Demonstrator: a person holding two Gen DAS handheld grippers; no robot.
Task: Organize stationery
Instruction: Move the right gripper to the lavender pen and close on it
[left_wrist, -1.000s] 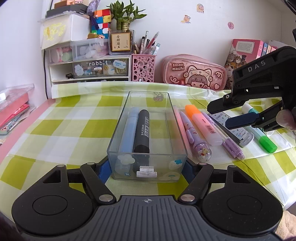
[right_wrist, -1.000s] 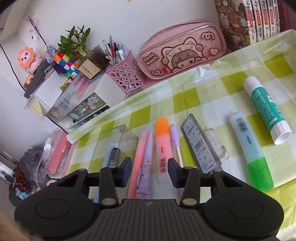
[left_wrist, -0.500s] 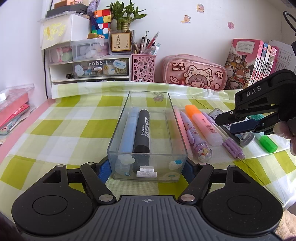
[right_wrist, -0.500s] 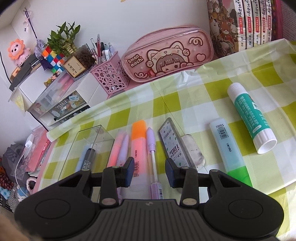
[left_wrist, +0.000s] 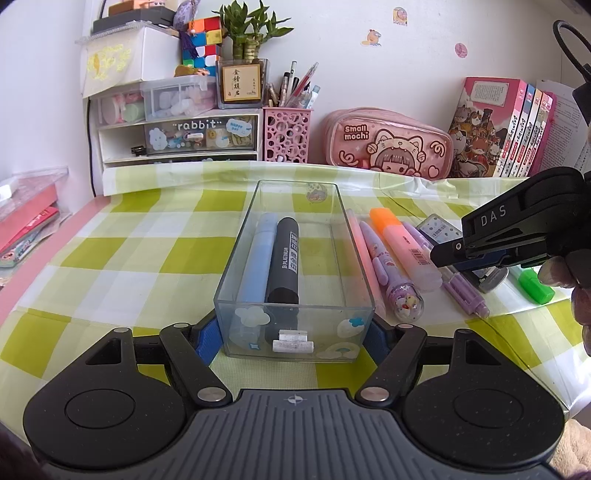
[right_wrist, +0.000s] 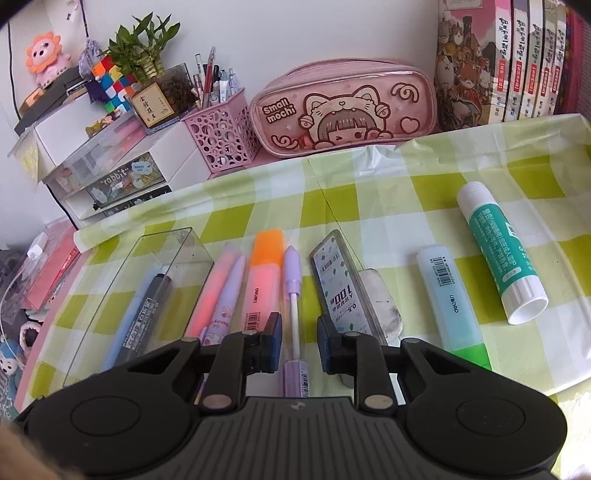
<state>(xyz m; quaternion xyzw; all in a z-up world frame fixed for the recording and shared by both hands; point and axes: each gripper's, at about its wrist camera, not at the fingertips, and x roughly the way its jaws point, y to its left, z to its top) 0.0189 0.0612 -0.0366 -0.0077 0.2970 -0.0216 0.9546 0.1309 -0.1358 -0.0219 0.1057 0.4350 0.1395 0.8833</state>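
My left gripper (left_wrist: 293, 339) is shut on the near end of a clear box (left_wrist: 295, 325), its blue pads pressing both side walls. A blue marker (left_wrist: 255, 258) and a black marker (left_wrist: 284, 262) lie inside. My right gripper (right_wrist: 297, 345) points down over a purple pen (right_wrist: 293, 291) lying on the checked cloth. Its jaws are closing with the pen between them, and a small gap shows on each side. The left wrist view shows this gripper (left_wrist: 448, 260) low at the right. An orange highlighter (right_wrist: 264, 269) and a lead case (right_wrist: 336, 280) flank the pen.
Also on the cloth are a pink pen (right_wrist: 214, 288), a bunny pen (right_wrist: 229, 295), an eraser (right_wrist: 380, 299), a blue-green highlighter (right_wrist: 447, 295) and a glue stick (right_wrist: 498, 251). Behind stand a pink pencil case (right_wrist: 343, 107), a pen cup (right_wrist: 221, 136), drawers (left_wrist: 177, 136) and books (right_wrist: 498, 62).
My right gripper has come down and swung over the purple pen, and its jaws have narrowed around it. The left gripper and the box have not moved.
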